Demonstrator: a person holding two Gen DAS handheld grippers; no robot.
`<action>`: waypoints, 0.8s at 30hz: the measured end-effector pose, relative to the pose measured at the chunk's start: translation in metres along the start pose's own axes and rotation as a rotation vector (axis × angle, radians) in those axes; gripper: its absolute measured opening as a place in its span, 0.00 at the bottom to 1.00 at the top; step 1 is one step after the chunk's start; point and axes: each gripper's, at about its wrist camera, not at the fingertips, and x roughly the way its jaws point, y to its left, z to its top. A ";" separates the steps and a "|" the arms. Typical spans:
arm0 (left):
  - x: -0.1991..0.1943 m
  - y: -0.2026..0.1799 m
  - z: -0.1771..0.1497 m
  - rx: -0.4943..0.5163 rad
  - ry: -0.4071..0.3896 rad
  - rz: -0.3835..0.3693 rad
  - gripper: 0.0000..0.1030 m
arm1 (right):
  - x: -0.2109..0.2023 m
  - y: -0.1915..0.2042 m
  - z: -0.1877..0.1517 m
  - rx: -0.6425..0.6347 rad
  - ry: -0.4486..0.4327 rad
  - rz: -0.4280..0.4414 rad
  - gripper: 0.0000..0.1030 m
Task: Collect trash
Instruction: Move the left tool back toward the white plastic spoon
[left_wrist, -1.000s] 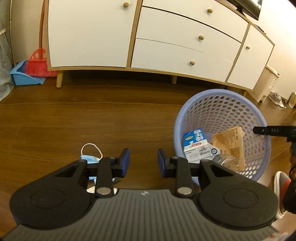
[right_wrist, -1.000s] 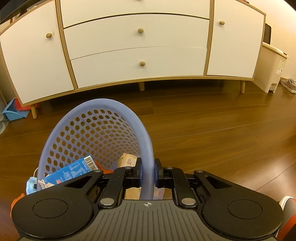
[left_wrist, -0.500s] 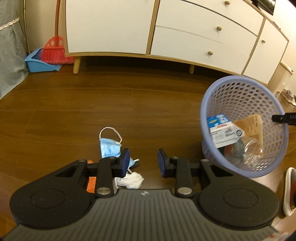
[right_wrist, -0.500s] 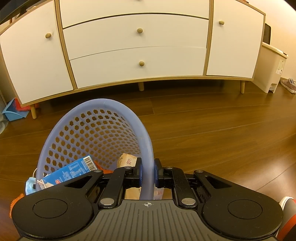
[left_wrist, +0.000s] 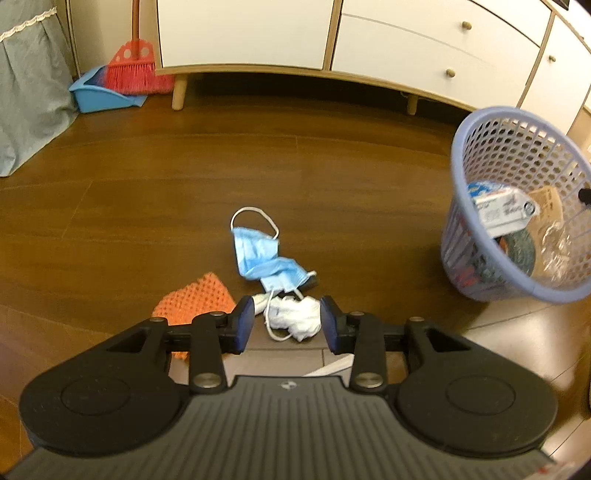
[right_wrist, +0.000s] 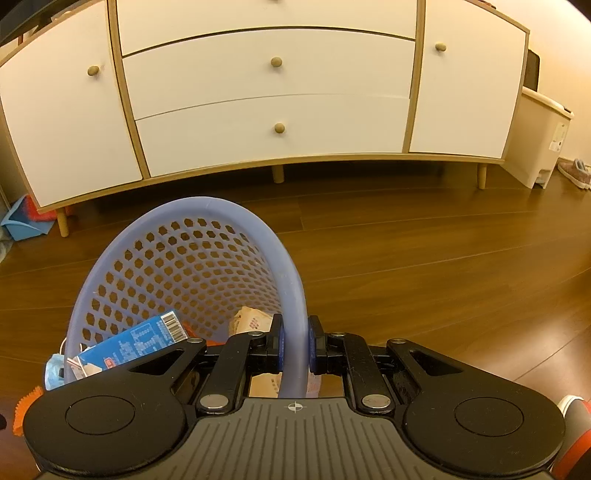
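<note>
A: What is the left hand-held gripper (left_wrist: 287, 325) doing?

B: It hangs over the floor (left_wrist: 147, 206) with its fingers spread wide, holding nothing. Seen between the blue pads is a crumpled white tissue (left_wrist: 295, 318), lying on the floor. Whether the pads touch it, I cannot tell.

A: And just beyond the tissue?

B: A blue face mask (left_wrist: 264, 260), folded over on itself, its white ear loop curled on the far side. It touches or overlaps the tissue at its near end. To the left of the tissue, partly behind the left finger, lies an orange mesh scrap (left_wrist: 195, 299).

A: Where is the basket?

B: The lilac perforated basket (left_wrist: 517, 206) is off to the right of that litter, well apart from it, tilted with its mouth toward the camera. Inside are a blue and white carton (left_wrist: 498, 210), a brown paper piece (left_wrist: 550, 201) and some crinkled clear plastic (left_wrist: 557, 243).

A: The right hand-held gripper (right_wrist: 294, 349)?

B: Its fingers are pressed onto the rim of the basket (right_wrist: 291, 280), one pad inside, one outside, pinching the wall between them. The carton (right_wrist: 140, 341) shows inside the basket at the lower left.

A: Farther out?

B: A white sideboard (right_wrist: 273, 96) with wooden knobs and legs stands along the far side of the floor. In the left view a red broom (left_wrist: 135, 68) rests in a blue dustpan (left_wrist: 99, 96) by the sideboard's left end. In the right view a white bin (right_wrist: 541, 144) stands beside the sideboard's right end.
</note>
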 end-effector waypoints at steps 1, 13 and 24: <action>0.001 0.001 -0.004 0.005 0.003 0.001 0.34 | 0.000 -0.001 0.000 -0.001 0.000 -0.002 0.08; 0.039 0.029 -0.062 -0.016 0.108 0.038 0.34 | 0.002 -0.004 -0.003 0.004 -0.003 -0.010 0.08; 0.078 0.046 -0.080 -0.093 0.181 0.085 0.33 | 0.002 -0.003 -0.003 -0.001 -0.011 -0.009 0.08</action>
